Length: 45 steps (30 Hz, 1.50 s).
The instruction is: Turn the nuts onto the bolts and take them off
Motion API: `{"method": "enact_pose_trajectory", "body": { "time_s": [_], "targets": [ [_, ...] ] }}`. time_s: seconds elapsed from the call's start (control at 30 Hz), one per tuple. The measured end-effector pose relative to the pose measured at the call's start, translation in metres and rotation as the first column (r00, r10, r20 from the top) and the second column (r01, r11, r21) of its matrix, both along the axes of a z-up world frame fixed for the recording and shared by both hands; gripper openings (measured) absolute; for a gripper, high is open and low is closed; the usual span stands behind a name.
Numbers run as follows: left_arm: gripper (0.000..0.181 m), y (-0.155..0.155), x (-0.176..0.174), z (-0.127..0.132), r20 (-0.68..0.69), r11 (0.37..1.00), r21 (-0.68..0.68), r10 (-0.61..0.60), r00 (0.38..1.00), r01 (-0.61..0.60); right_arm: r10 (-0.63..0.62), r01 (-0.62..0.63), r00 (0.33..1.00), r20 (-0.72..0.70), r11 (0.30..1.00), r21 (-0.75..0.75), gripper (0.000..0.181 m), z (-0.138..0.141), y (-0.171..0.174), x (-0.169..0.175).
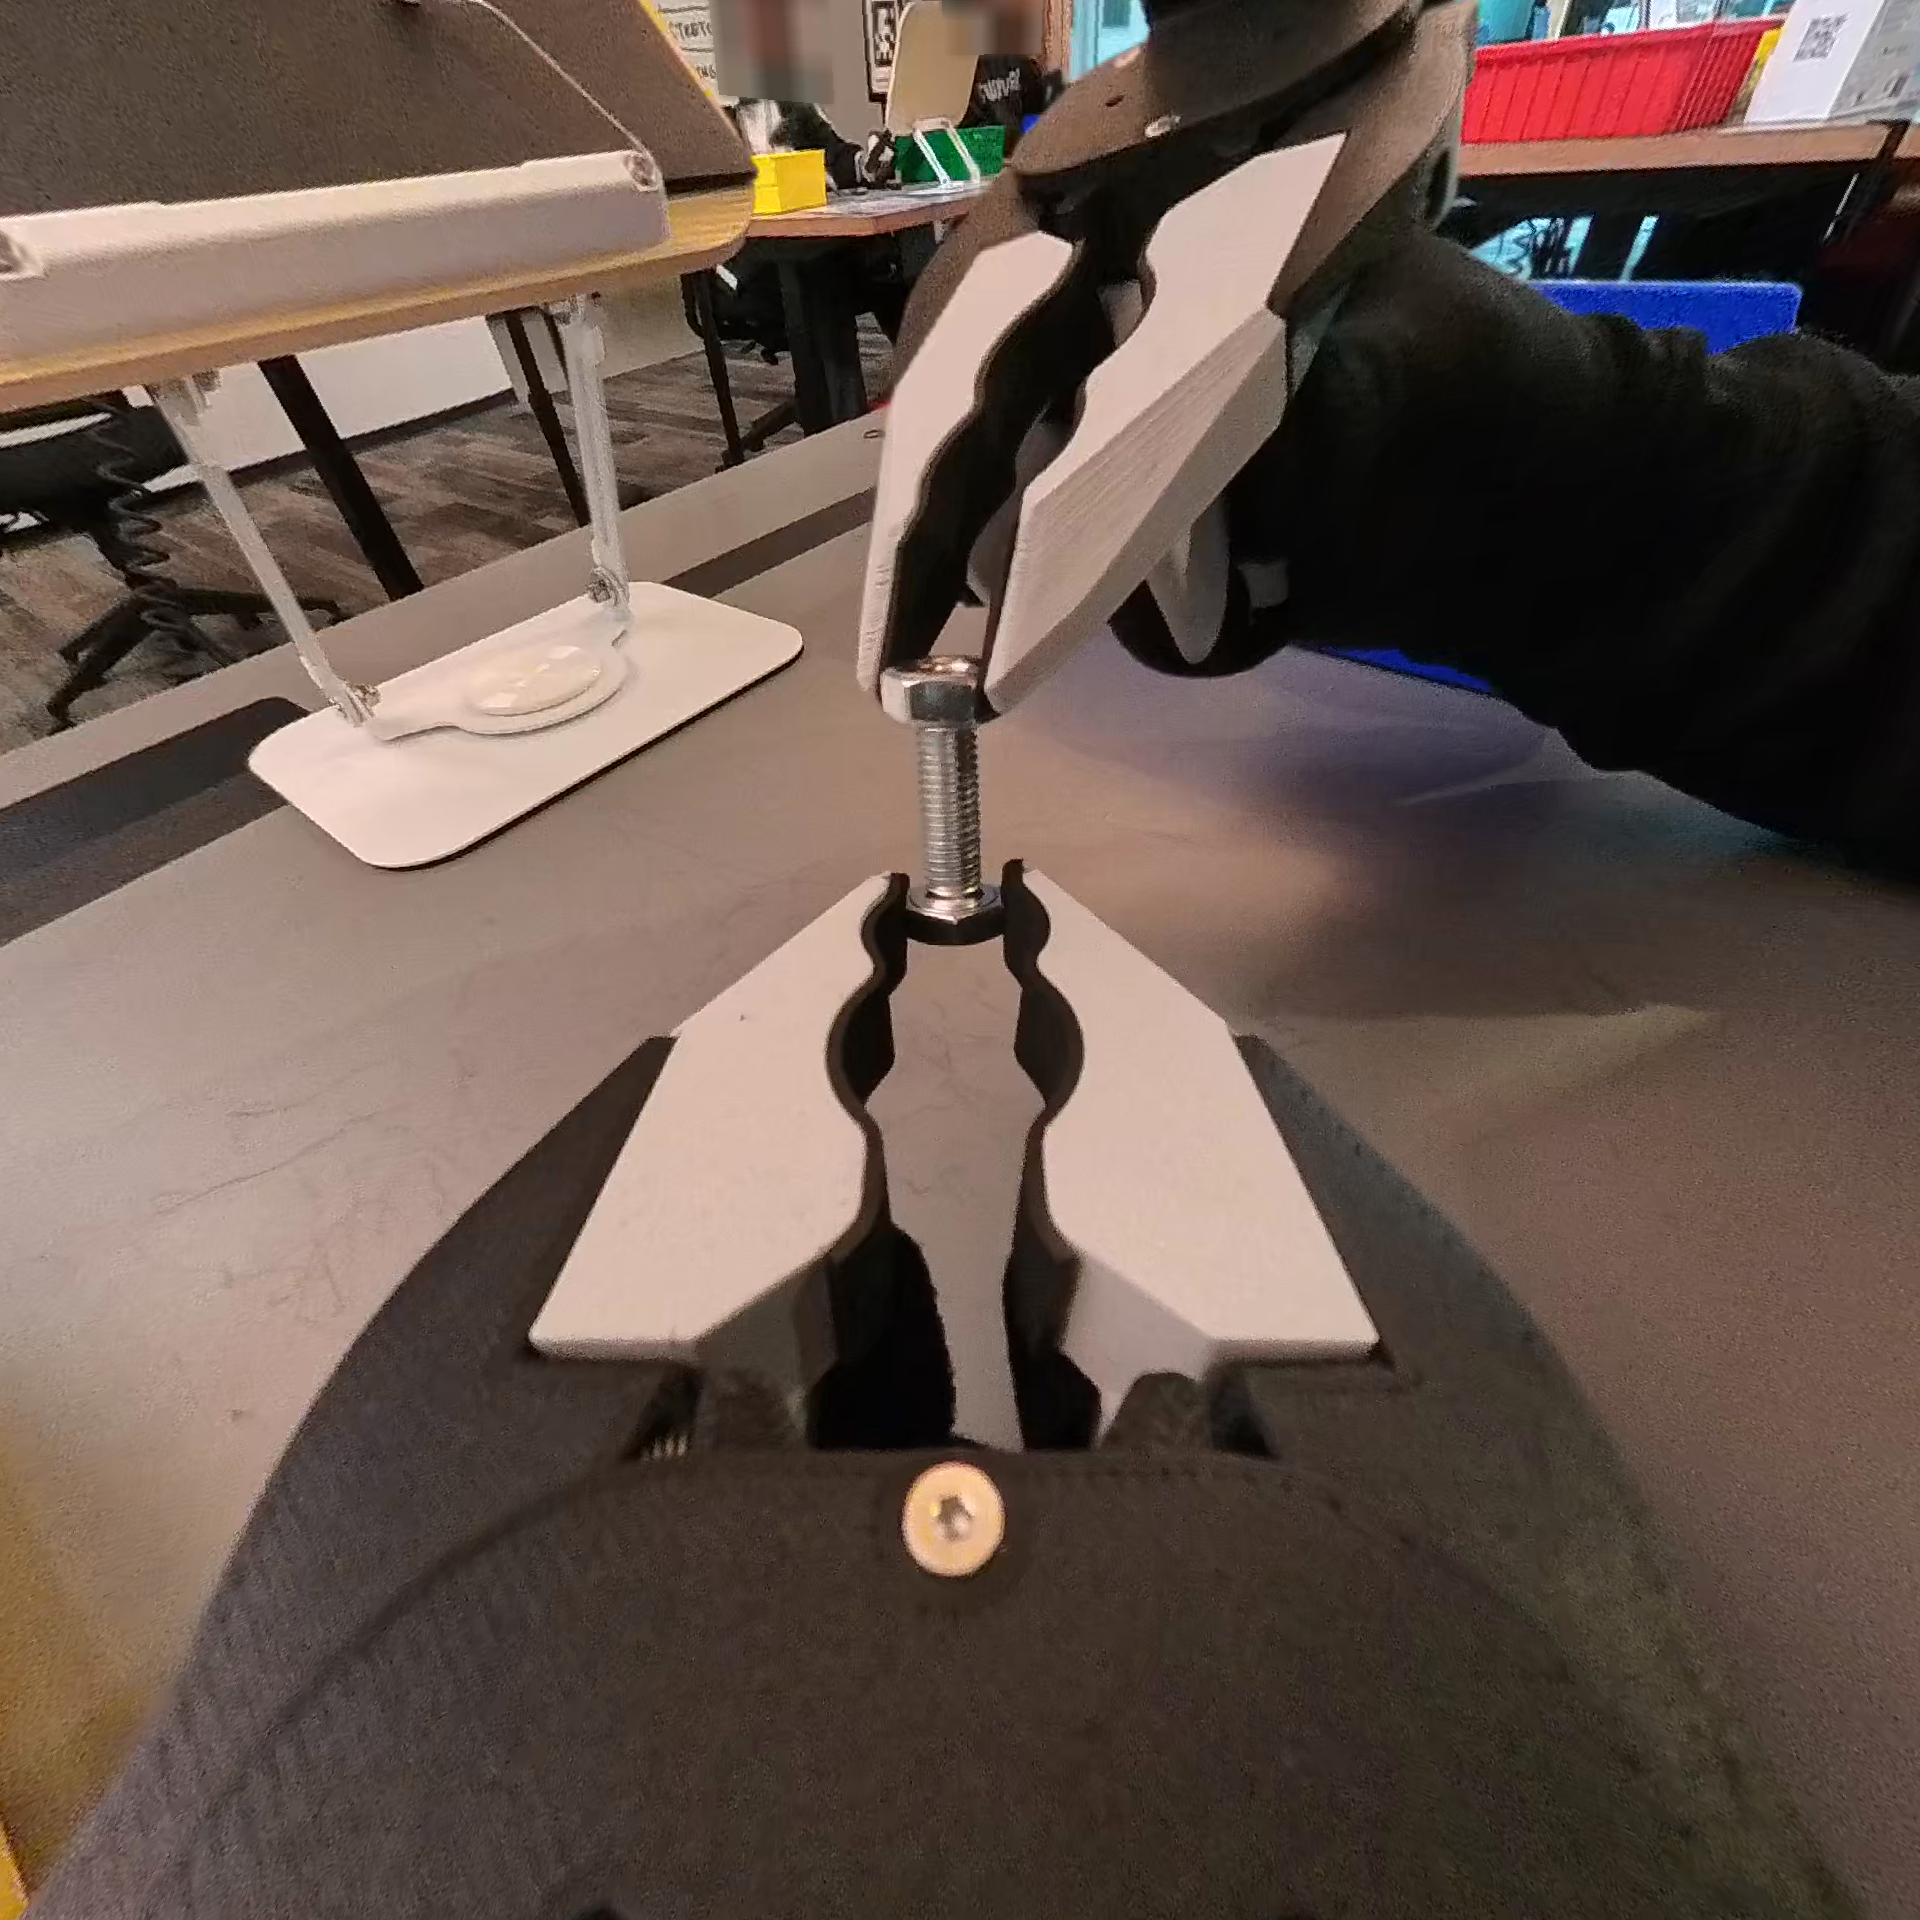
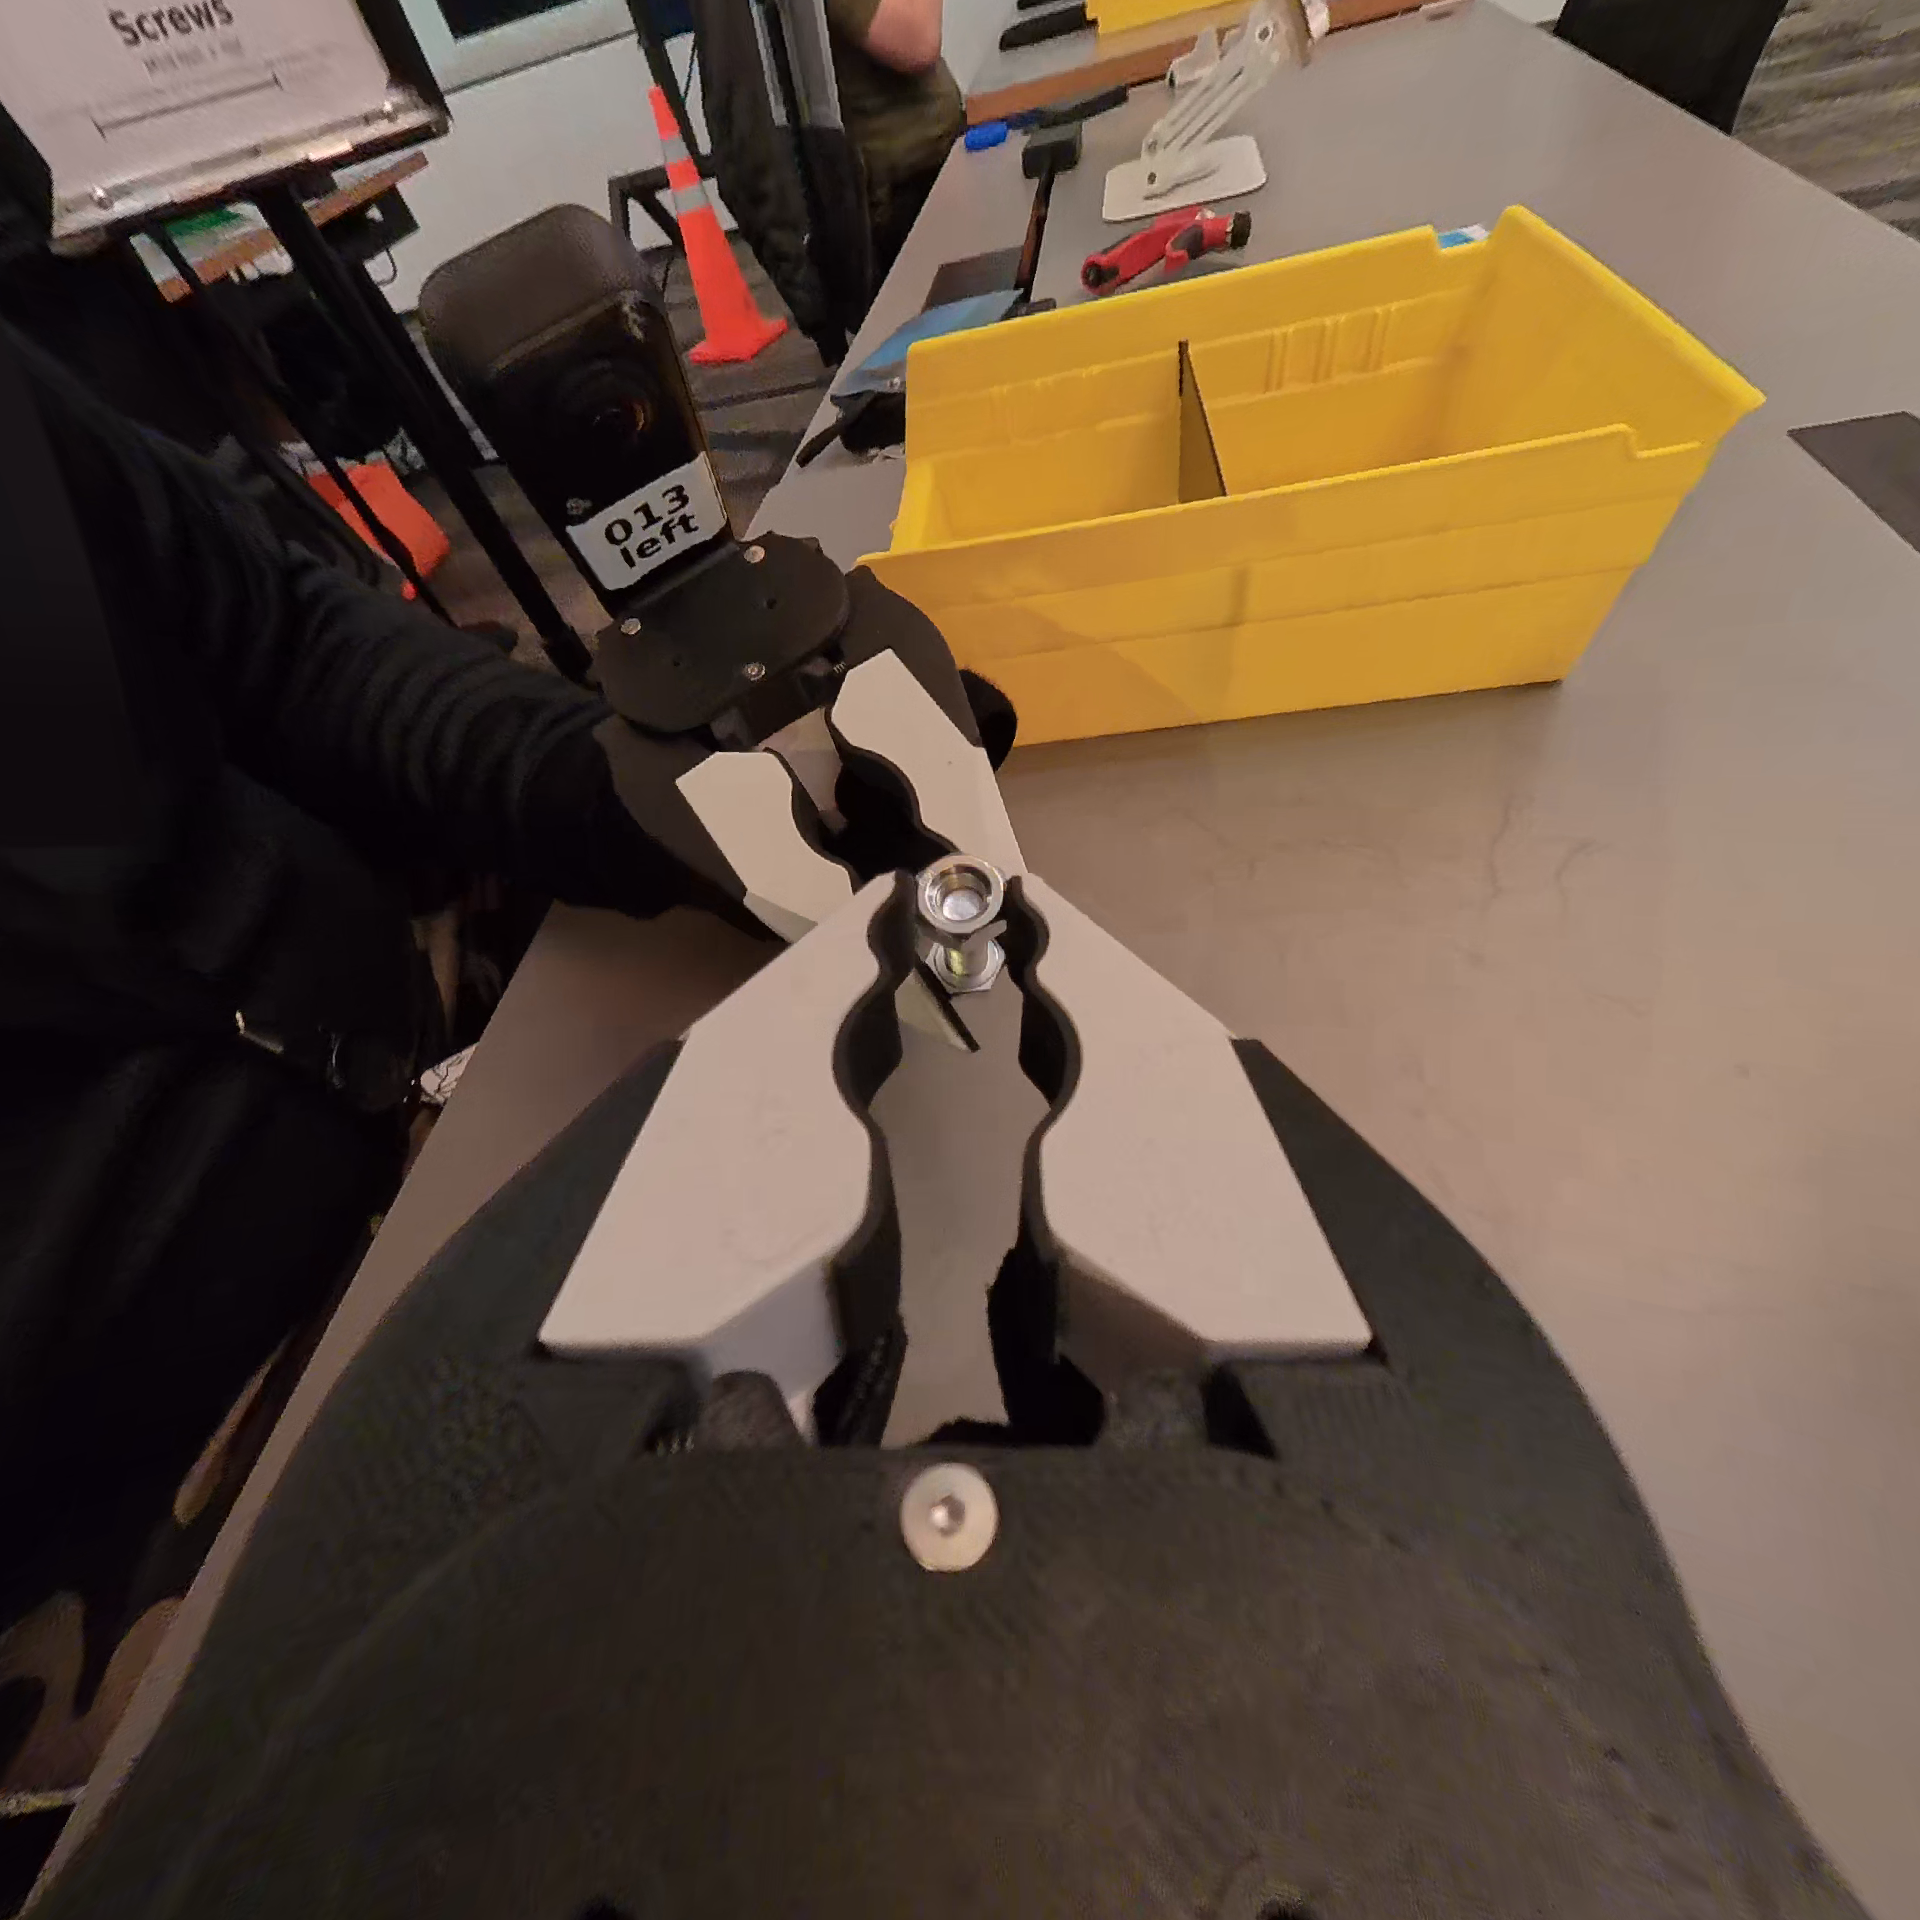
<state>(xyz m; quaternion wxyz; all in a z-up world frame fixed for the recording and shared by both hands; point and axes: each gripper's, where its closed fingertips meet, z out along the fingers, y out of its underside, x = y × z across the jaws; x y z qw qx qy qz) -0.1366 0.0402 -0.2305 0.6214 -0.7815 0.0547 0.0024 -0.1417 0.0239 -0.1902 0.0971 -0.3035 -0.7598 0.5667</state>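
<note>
The bolt (image 1: 943, 800) stands upright above the grey table (image 1: 416, 1039). The left gripper (image 1: 951, 904) pinches its hex head at the bottom; the right gripper (image 1: 930, 670) pinches the nut (image 1: 928, 694) at the top of the thread. Both parts look like light, stiff, slick steel, so grip the hex flats, never the thread

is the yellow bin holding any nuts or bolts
No, as far as shows: both visible compartments of the yellow bin look bare beside the dark divider.
</note>
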Motion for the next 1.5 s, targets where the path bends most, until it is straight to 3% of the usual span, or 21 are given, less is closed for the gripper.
{"method": "enact_pose_trajectory", "body": {
  "time_s": [0.3, 0.57, 0.8, 1.17, 1.5],
  "targets": [
    [0.016, 0.000, -0.003, -0.001, 0.000, 1.000, -0.003, 0.015, 1.000, -0.015, -0.022, 0.022, 1.000, -0.014, 1.000, 0.007, 0.016, -0.001, 0.000, -0.003],
    [0.016, -0.003, -0.006, 0.005, 0.046, 1.000, 0.027, 0.012, 0.999, -0.013, -0.040, 0.035, 0.999, -0.027, 0.986, -0.164, 0.016, 0.006, -0.004, -0.009],
    [0.016, -0.002, -0.007, 0.003, 0.041, 1.000, 0.020, 0.019, 0.999, -0.020, -0.047, 0.043, 0.998, -0.028, 0.990, -0.131, 0.016, 0.005, -0.004, -0.009],
    [0.016, 0.002, -0.007, -0.008, -0.034, 0.998, -0.047, 0.049, 0.998, -0.051, -0.065, 0.067, 0.997, -0.029, 0.993, 0.100, 0.016, -0.006, -0.003, -0.006],
    [0.016, 0.004, -0.007, -0.014, -0.033, 0.996, -0.073, 0.050, 0.998, -0.052, -0.075, 0.076, 0.997, -0.013, 0.990, 0.122, 0.016, -0.012, 0.003, -0.006]
  ]
}}
